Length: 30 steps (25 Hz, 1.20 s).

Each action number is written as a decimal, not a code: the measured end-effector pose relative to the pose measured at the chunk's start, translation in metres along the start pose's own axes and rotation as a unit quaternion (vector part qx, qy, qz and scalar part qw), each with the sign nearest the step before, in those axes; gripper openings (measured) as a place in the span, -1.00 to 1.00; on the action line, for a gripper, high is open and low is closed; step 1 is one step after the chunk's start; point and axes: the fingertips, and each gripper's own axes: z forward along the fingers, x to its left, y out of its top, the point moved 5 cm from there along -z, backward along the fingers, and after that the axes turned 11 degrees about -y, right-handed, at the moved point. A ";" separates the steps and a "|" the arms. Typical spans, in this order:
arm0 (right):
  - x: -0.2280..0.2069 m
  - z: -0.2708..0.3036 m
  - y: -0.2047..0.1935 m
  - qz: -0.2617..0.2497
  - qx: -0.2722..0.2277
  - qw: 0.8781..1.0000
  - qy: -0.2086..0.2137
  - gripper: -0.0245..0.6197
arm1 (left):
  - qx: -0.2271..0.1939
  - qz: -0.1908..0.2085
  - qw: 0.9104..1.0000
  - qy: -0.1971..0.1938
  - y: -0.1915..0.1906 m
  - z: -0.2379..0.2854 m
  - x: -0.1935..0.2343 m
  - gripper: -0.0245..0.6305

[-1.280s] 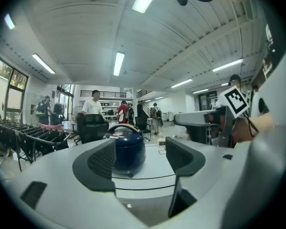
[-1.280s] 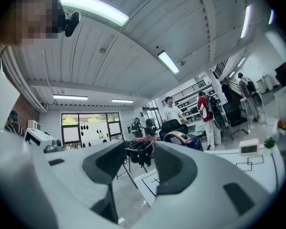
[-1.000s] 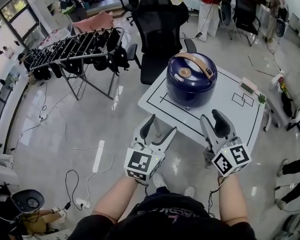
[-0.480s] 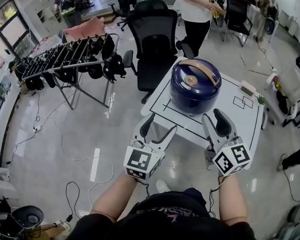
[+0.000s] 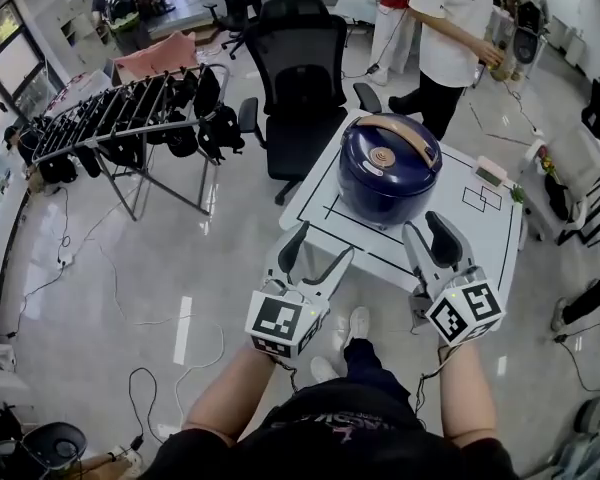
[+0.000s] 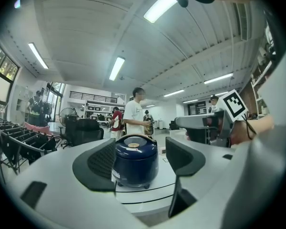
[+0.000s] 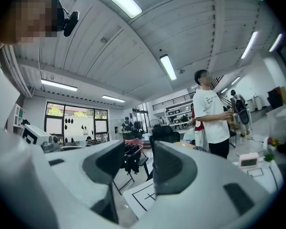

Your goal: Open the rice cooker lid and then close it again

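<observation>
Black office chair (image 5: 302,68), drying rack (image 5: 120,115), possibly a small timer (image 5: 494,172)

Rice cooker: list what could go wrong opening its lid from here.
The rice cooker sits near the table edge beside the chair; a hard push might slide it off. The handle lies across the lid and may block the lift. A person stands close behind the table.

A dark blue round rice cooker with a tan handle (image 5: 388,178) stands, lid down, on a white square table marked with black lines (image 5: 315,206). The left gripper (image 5: 321,250) and the right gripper (image 5: 427,232) hang by the table's near edge, jaws apart, touching nothing. A black mesh office chair (image 5: 302,73) stands beyond the table
</observation>
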 end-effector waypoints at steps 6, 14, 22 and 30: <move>-0.001 0.010 -0.001 0.004 0.003 1.000 -0.001 -0.36 | 0.002 -0.003 1.000 0.005 -0.001 -0.004 0.010 0.04; -0.010 0.023 0.012 0.001 -0.001 1.000 -0.001 -0.36 | -0.005 0.003 1.000 0.003 0.014 0.014 0.018 0.04; -0.051 0.047 0.014 0.014 -0.010 1.000 -0.018 -0.36 | -0.002 0.008 1.000 -0.002 0.014 0.055 0.030 0.04; -0.099 0.085 0.019 0.025 -0.010 0.999 -0.031 -0.36 | 0.006 0.009 1.000 -0.012 0.018 0.116 0.048 0.04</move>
